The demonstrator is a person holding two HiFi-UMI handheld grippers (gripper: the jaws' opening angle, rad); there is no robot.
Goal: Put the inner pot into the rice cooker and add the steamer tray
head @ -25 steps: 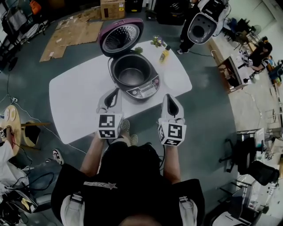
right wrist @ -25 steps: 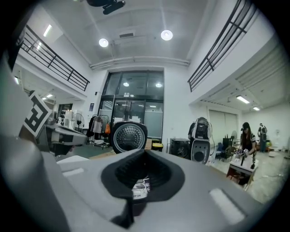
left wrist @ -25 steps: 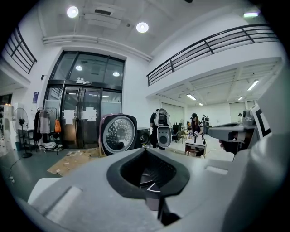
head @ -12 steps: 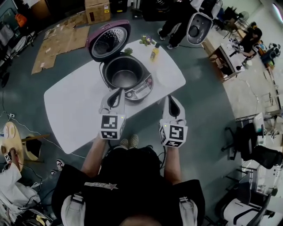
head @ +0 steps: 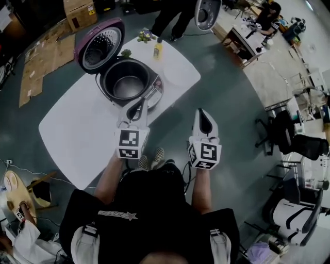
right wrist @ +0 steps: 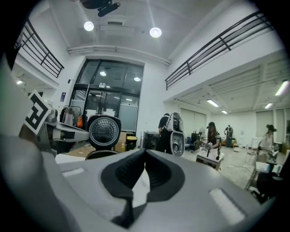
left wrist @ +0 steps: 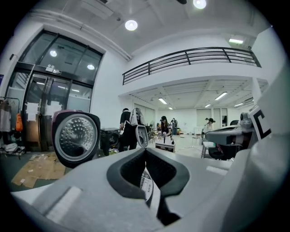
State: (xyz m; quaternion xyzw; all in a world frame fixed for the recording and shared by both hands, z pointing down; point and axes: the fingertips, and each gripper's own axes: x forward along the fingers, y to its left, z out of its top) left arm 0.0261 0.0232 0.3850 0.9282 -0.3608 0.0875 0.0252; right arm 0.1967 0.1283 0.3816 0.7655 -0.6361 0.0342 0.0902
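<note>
tongs: left tongs [head: 139, 104] and right tongs [head: 202, 112] both closed, nothing held | inner pot [head: 127, 86]: seated in the open rice cooker [head: 105, 81] | room: bare bench [head: 77, 129] left of cooker; right tongs past the bench edge, over floor [head: 232, 118] right of cooker | hidden: left tongs' tip covers cooker's front panel; bottle [head: 158, 50] behind cooker too small to read

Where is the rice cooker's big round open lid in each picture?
Head view: the lid is at the upper left, tipped up behind the cooker on the white table.
Left gripper view: the lid is at the left, at mid height.
Right gripper view: the lid is left of centre.
Shared landmark: the standing person in black, right of the lid everywhere.
</note>
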